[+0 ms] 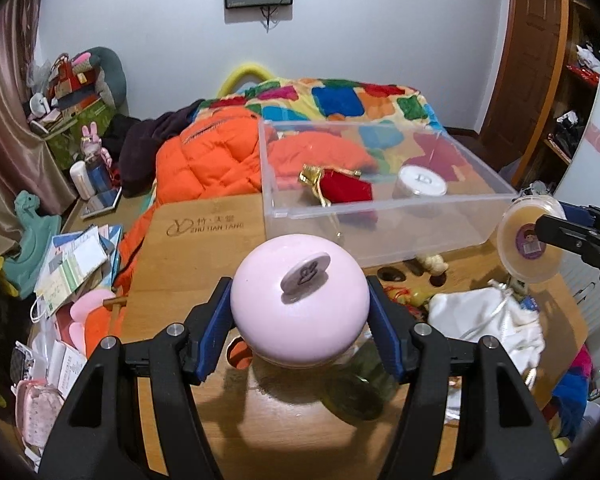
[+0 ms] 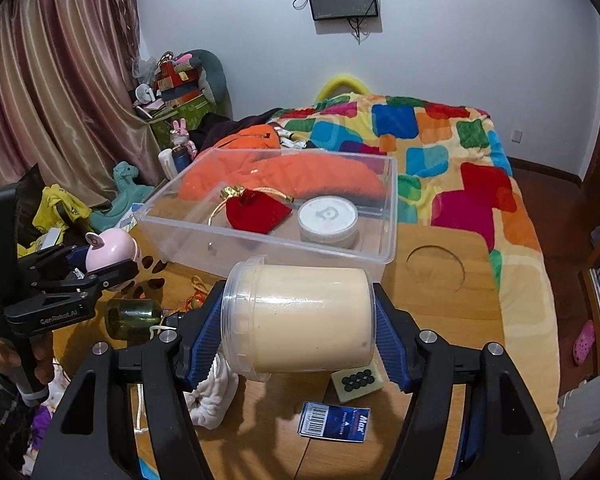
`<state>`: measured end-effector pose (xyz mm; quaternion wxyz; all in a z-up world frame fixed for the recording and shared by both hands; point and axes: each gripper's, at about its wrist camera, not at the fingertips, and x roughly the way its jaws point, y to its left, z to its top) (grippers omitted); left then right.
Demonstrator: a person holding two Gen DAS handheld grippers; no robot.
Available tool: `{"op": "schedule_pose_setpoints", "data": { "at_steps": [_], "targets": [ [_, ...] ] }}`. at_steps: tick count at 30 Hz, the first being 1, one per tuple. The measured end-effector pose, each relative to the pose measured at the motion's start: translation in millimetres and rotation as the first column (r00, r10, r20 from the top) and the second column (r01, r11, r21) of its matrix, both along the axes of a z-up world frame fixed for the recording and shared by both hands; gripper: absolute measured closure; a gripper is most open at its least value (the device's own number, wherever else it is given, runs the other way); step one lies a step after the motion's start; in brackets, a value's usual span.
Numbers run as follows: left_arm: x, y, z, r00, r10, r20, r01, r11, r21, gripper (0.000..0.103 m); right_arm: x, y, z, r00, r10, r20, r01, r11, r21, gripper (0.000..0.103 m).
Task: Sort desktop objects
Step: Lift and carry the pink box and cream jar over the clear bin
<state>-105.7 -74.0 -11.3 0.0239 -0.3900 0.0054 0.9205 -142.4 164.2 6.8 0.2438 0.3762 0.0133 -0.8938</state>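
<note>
The left gripper (image 1: 300,320) has its fingers (image 1: 214,338) pinching a round pink jar (image 1: 300,300) across its widest part, holding it clear above the wooden bench (image 1: 204,248). The right gripper (image 2: 300,332) grips a clear tub of cream-coloured paste (image 2: 298,318) lying on its side, one finger on the lid end and the other on the base; the tub is also off the bench. Both loads hang just short of the clear plastic bin (image 2: 268,256), which already holds a red pouch (image 2: 256,210) and a white round tin (image 2: 327,218).

The pink jar is smooth and curved, so I judge that the pads meet it on only a narrow band; a tilt or a jolt could let it roll out and drop onto the green glass bottle (image 1: 356,394) lying under it. The tub is squeezed end to end, and too much pressure might pop its lid. The bin is light and its near wall stands in the way, so a low approach could knock it toward the bed (image 2: 460,168). With both hands heading for the same bin, the two grippers could also bump each other. The white cloth bag (image 1: 488,320), the small blue box (image 2: 334,420) and the little tile (image 2: 358,382) are yet to be sorted.
</note>
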Motion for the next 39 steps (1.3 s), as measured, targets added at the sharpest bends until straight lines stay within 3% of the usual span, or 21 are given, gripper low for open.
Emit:
{"op": "schedule_pose_setpoints", "data": {
  "at_steps": [13,23,39],
  "targets": [
    [-4.6,0.7,37.9,0.998,-0.048,-0.05,0.05,0.998,0.029,0.04,-5.3,9.6,24.7,0.999,-0.013,-0.041,0.014,1.0,0.025,0.039],
    [-25.1,-4.7,54.2,0.997,-0.045,-0.061,0.044,0.999,-0.013,0.04,-19.7,6.9,38.3,0.998,-0.008,-0.062,0.011,0.999,0.037,0.039],
    [-65.6,-3.9,56.6,0.996,-0.054,-0.066,0.053,0.999,-0.013,0.04,-65.9,-7.5,36.5,0.999,0.004,-0.05,-0.002,1.0,0.026,0.039]
  ]
}}
